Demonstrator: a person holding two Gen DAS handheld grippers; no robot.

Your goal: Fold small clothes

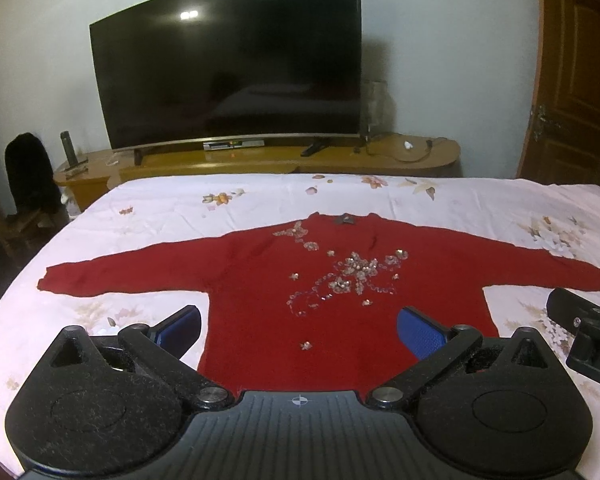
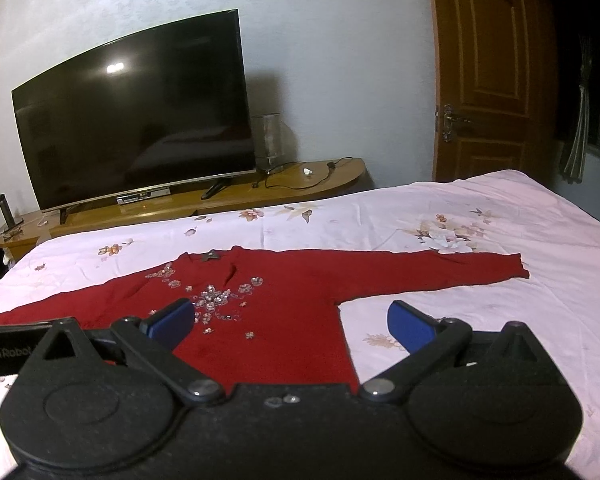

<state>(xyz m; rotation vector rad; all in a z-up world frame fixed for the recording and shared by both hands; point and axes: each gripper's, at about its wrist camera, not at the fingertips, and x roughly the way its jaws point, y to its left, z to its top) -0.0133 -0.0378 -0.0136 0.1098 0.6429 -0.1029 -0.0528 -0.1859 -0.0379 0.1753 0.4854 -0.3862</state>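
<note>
A red long-sleeved sweater [image 1: 284,280] with sequin flowers on the chest lies flat, front up, sleeves spread wide, on a pink floral bedsheet [image 1: 160,216]. It also shows in the right wrist view [image 2: 292,300]. My left gripper [image 1: 299,330] is open and empty, hovering above the sweater's lower hem. My right gripper [image 2: 291,326] is open and empty, above the sweater's lower right side. The right gripper's black body shows at the right edge of the left wrist view [image 1: 588,332].
Beyond the bed's far edge stands a wooden TV stand [image 1: 260,160] with a large dark TV [image 1: 228,64], a remote, cables and a glass jar. A brown wooden door [image 2: 496,76] is at the right. A dark chair stands at the far left [image 1: 28,172].
</note>
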